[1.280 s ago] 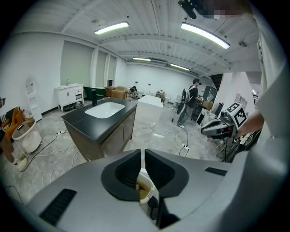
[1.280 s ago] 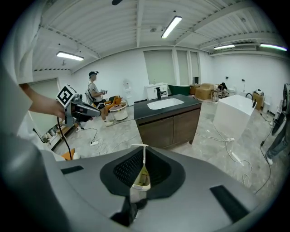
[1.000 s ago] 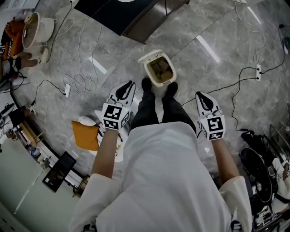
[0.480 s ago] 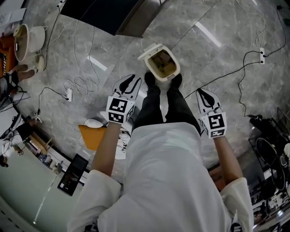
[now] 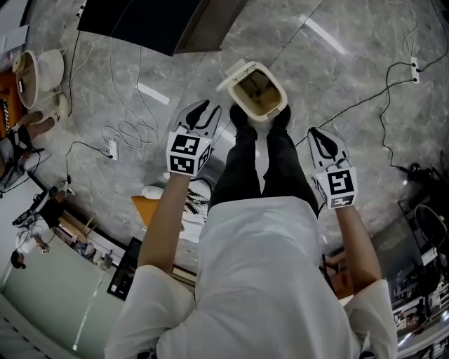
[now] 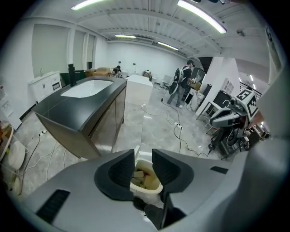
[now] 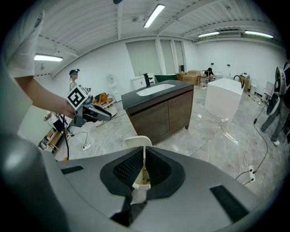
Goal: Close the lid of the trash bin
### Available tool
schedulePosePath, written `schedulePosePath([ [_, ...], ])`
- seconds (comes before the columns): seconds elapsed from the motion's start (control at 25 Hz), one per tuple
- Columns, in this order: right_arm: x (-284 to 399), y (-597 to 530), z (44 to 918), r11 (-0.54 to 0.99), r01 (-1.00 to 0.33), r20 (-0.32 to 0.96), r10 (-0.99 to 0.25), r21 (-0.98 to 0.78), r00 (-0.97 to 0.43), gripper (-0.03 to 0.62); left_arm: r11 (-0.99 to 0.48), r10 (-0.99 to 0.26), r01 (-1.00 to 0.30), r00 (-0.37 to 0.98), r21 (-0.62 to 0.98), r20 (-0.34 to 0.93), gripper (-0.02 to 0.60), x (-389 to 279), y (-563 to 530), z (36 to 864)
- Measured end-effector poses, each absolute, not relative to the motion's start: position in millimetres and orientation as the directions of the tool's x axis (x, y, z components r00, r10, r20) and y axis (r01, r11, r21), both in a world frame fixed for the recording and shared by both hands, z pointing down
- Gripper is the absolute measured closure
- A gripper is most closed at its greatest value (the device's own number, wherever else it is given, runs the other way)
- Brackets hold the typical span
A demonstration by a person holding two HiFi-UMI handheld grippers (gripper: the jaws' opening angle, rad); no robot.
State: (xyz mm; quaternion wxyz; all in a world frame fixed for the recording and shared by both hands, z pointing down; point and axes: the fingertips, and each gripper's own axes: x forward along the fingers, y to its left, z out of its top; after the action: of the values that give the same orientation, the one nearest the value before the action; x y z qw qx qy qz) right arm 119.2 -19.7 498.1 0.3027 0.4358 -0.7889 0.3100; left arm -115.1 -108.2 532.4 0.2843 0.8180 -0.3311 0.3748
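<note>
A small cream trash bin (image 5: 261,98) stands on the marble floor just beyond the person's black shoes. Its lid (image 5: 233,75) is tipped up at the far left rim and rubbish shows inside. My left gripper (image 5: 203,111) hovers left of the bin, apart from it. Its jaws have just been opening and stand open with nothing between them; in the left gripper view (image 6: 143,158) the bin (image 6: 146,181) shows through the gap. My right gripper (image 5: 317,135) hangs right of the bin, shut and empty. In the right gripper view (image 7: 144,158) the bin's lid (image 7: 138,141) rises behind the jaws.
A dark counter island (image 5: 140,21) stands beyond the bin. White cables and a power strip (image 5: 112,148) lie on the floor at the left, black cables at the right (image 5: 382,105). An orange sheet (image 5: 147,210) lies near the left foot, and clutter lines both sides.
Both grippers have sunk toward the bin, which now sits higher in the head view. The left gripper's jaws went from shut to open. The right gripper stayed shut.
</note>
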Motion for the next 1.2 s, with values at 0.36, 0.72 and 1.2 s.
schedulePosePath([
  [0.36,102.6,-15.1,533.1,0.416,-0.874,0.763,-0.470,-0.252,-0.444,0.559,-0.565,-0.280,-0.778,0.493,0.273,0.824,0.453,-123.4,-139.8,596.7],
  [0.72,98.3,-15.8,555.6,0.388,-0.879,0.774,-0.452,-0.276,-0.443,0.559,-0.509,-0.190,-0.791,0.488,0.340,0.852,0.453,-129.0,-153.8,656.5],
  [1.2,95.0,-11.1,581.3,0.375,-0.877,0.789,-0.419,-0.301,-0.450,0.559,-0.268,-0.103,-0.820,0.546,0.505,0.831,0.453,-124.5,-152.2,708.9],
])
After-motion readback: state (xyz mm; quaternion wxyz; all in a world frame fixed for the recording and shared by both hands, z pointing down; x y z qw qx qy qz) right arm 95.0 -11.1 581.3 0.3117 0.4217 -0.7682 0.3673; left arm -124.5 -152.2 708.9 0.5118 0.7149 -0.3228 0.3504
